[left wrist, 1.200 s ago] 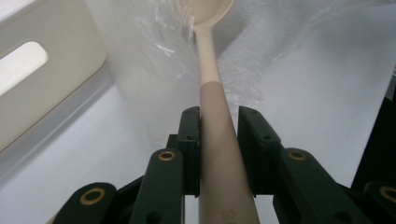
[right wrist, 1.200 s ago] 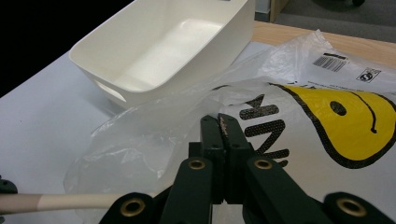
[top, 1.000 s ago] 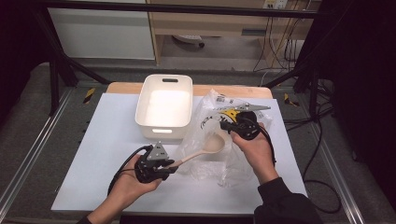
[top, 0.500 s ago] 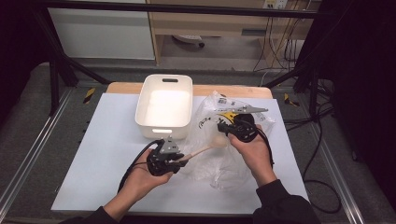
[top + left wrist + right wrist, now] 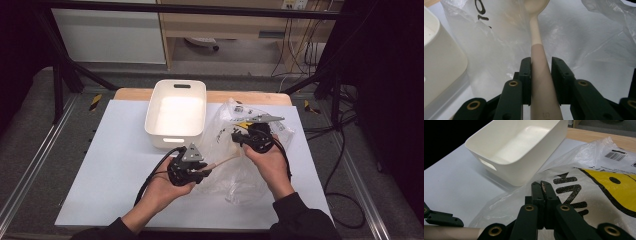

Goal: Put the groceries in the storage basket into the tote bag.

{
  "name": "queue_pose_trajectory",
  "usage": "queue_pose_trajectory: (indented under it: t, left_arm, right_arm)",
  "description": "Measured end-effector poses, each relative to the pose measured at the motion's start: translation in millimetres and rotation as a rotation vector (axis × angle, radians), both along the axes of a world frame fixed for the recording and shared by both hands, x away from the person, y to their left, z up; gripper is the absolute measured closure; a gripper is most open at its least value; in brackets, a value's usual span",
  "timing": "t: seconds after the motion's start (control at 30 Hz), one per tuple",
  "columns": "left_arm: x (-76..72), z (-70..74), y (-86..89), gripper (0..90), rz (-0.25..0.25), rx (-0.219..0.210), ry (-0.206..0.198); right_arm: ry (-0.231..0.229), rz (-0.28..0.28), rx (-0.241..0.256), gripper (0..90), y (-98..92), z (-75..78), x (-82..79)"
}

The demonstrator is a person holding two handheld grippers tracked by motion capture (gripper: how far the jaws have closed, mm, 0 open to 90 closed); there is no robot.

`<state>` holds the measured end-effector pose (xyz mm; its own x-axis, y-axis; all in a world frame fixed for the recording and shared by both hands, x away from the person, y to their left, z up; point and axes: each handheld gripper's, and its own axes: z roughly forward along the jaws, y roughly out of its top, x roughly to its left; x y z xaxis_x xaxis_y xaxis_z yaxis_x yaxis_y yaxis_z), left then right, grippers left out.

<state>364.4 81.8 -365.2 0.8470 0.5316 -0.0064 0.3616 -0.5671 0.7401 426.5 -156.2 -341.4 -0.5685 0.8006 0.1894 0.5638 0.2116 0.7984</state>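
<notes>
My left gripper [image 5: 205, 170] is shut on the handle of a beige spoon [image 5: 225, 161], near the table's front middle. In the left gripper view the spoon [image 5: 540, 62] runs out between the jaws, and its bowl lies inside a clear plastic bag [image 5: 579, 40]. My right gripper [image 5: 239, 137] sits at the bag's [image 5: 220, 130] near edge. In the right gripper view its jaws [image 5: 543, 187] are pressed together on the bag's film [image 5: 599, 182], which carries black and yellow print.
A white plastic bin [image 5: 176, 112] stands empty at the back middle, just left of the bag, on a white sheet [image 5: 100, 170] covering the table. The bin [image 5: 519, 147] is close ahead of my right gripper. Cables trail from both grippers.
My left gripper has moved right toward the bag, sliding the spoon's bowl deeper into it. My right gripper has stayed at the bag's edge, shifting only slightly.
</notes>
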Motion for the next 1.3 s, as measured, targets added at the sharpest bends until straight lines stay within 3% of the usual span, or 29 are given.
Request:
queue_pose_trajectory:
  t: [0.57,0.93,1.3]
  left_arm:
    - [11.8,-8.3,-6.5,70.9,0.018,0.020,-0.011]
    - [22.7,-21.4,-9.4,71.0,0.032,0.023,0.001]
    - [18.8,-20.2,-23.8,70.9,0.014,-0.002,-0.009]
  right_arm:
    - [-0.056,-0.015,0.006,90.0,-5.7,26.8,-1.7]
    - [-0.060,-0.012,0.000,90.0,-4.8,39.6,-1.0]
    - [-0.051,-0.007,-0.010,90.0,1.6,36.2,1.0]
